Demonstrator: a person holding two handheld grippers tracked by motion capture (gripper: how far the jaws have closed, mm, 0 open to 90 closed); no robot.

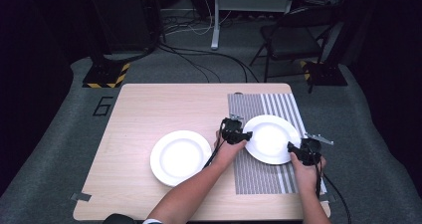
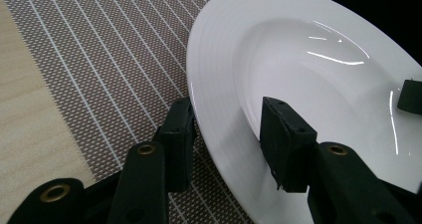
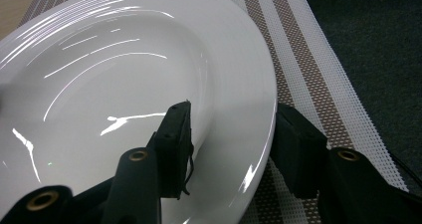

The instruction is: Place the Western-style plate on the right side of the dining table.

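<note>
Plate (image 1: 271, 138) sits on striped mat (image 1: 259, 179), right half of counter (image 1: 149, 109). My left gripper (image 1: 247, 134) straddles plate's left rim, right gripper (image 1: 289, 146) straddles near-right rim; jaws partly open on both, one jaw over rim, one under, not clamped yet. I close both evenly, then lift level. Second plate (image 1: 180, 157) lies well apart, left.

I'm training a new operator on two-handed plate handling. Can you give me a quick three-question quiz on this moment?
1. Which plate do both grippers straddle?
2. True or false: the left gripper has one jaw over the rim and one outside it.
3. What lies under that plate?

Key
1. The plate on the mat, not the plate on bare wood; the right gripper is at its opposite edge.
2. True.
3. The striped placemat.
</note>
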